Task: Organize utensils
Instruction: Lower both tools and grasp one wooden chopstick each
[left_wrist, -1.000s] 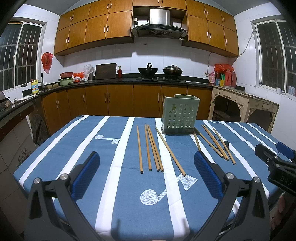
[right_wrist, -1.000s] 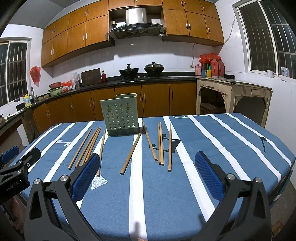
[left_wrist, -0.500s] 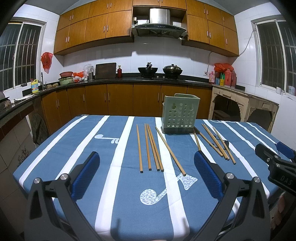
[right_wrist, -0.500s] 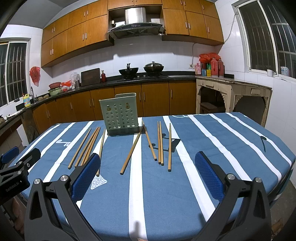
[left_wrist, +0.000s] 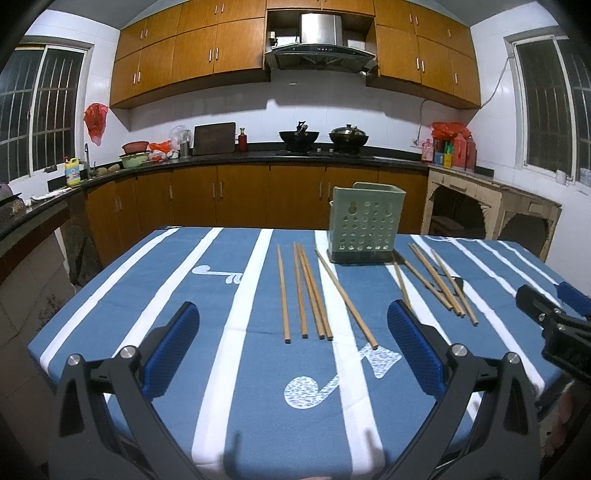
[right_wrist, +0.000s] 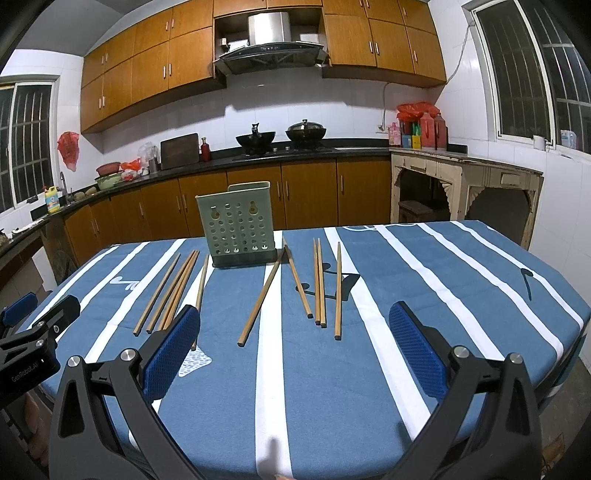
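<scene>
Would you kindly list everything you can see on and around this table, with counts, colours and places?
chopsticks: ten, light brown wood, flat on the cloth, five either side of the holder
holder: one, green, perforated, upright at the table's far middle
tablecloth: one, blue with white stripes, covering the table
woks: two, black, on the stove behind
left gripper: one, black with blue pads, open, empty
right gripper: one, same colours, open, empty
</scene>
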